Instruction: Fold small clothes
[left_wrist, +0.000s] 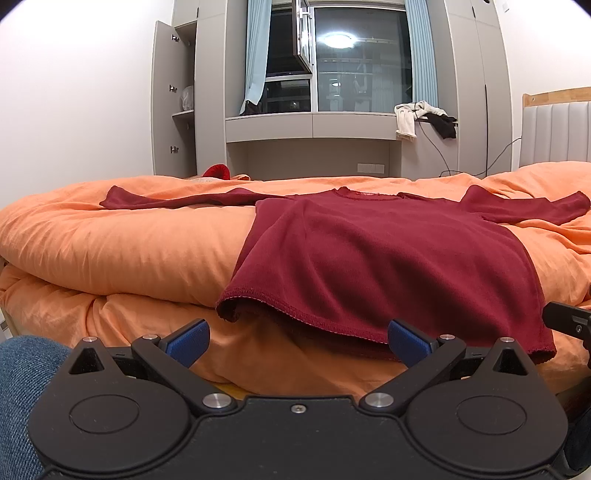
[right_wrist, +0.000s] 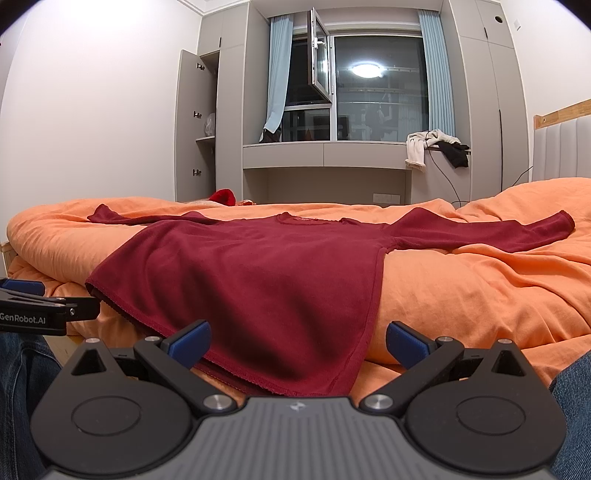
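A dark red long-sleeved shirt (left_wrist: 388, 251) (right_wrist: 258, 273) lies spread flat on the orange duvet, both sleeves stretched out sideways and its hem hanging over the near edge of the bed. My left gripper (left_wrist: 297, 343) is open just below the hem's left part, with nothing between its blue pads. My right gripper (right_wrist: 297, 343) is open too, close in front of the hem's right corner, fingers either side of the cloth but not closed on it. In the right wrist view the left gripper (right_wrist: 33, 306) shows at the left edge.
The orange duvet (left_wrist: 129, 243) covers the bed, bunched along the near edge. A padded headboard (right_wrist: 561, 147) stands at the right. Behind are a window desk with clothes (left_wrist: 424, 118) draped on it, an open wardrobe door (left_wrist: 162, 99), and a red item (left_wrist: 218, 171). Denim-clad legs (left_wrist: 22, 387) flank the grippers.
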